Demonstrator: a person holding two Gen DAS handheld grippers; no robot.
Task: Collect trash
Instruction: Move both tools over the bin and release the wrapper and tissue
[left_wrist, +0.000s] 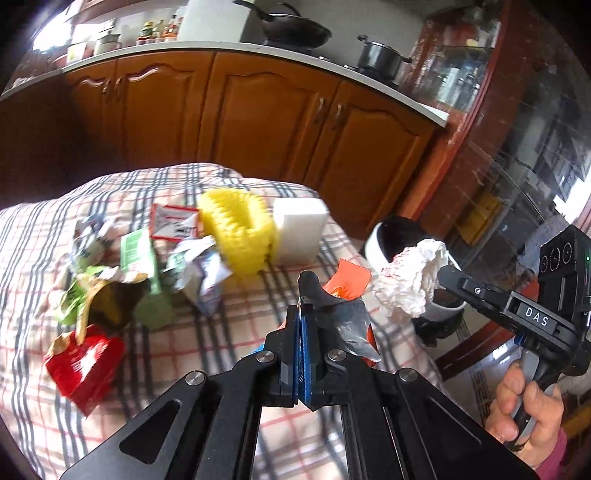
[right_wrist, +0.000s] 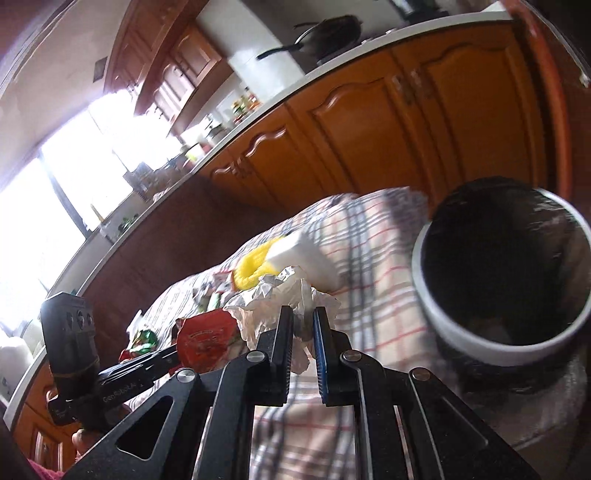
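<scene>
My left gripper (left_wrist: 306, 306) is shut on an orange wrapper with a silver inside (left_wrist: 349, 284) and holds it above the checked tablecloth (left_wrist: 207, 354). At the right of the left wrist view, my right gripper (left_wrist: 443, 273) is shut on a crumpled white paper (left_wrist: 406, 284), held by a hand just in front of the bin (left_wrist: 375, 247). In the right wrist view the right gripper (right_wrist: 303, 314) pinches that paper (right_wrist: 273, 299). The white bin with a black liner (right_wrist: 424, 288) stands open-mouthed to the right. The left gripper (right_wrist: 170, 354) and its orange wrapper (right_wrist: 207, 339) show at lower left.
A pile of litter lies on the cloth at the left: a red packet (left_wrist: 85, 365), green packets (left_wrist: 140, 254), crumpled papers (left_wrist: 199, 269). A yellow ribbed block (left_wrist: 236, 229) and a white block (left_wrist: 299, 229) stand behind. Wooden kitchen cabinets (left_wrist: 258, 110) run along the back.
</scene>
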